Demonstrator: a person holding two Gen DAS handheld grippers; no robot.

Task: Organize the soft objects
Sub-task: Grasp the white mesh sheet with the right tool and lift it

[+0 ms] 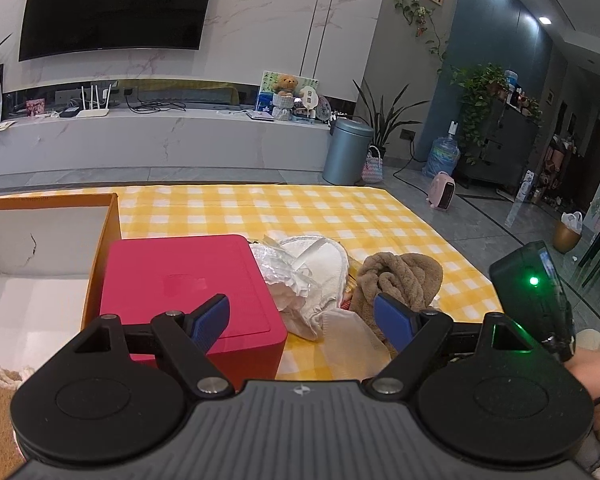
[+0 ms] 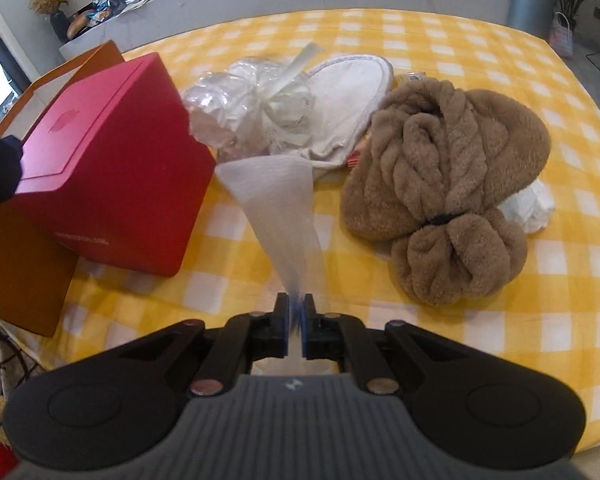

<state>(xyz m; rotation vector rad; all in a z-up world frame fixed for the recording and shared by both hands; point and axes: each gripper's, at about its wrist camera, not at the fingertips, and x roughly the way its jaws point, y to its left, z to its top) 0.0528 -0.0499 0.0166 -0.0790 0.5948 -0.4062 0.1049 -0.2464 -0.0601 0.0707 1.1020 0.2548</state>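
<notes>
The white foam sheet (image 2: pixel 276 216) stretches away from my right gripper (image 2: pixel 298 314), pinched there, while my left gripper (image 1: pixel 302 320) hangs wide nearby.

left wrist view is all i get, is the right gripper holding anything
Observer: Yes, the right gripper is shut on a white foam sheet that stretches toward the white pile.
Operator: anything behind the brown towel that i'm missing
Observer: A crumpled white tissue lies against the far side of the brown towel.
Operator: is the towel loose or tied
Observer: A dark band cinches it near one end.
Operator: and my left gripper
Observer: The left gripper is open and holds nothing, beside the red box.
</notes>
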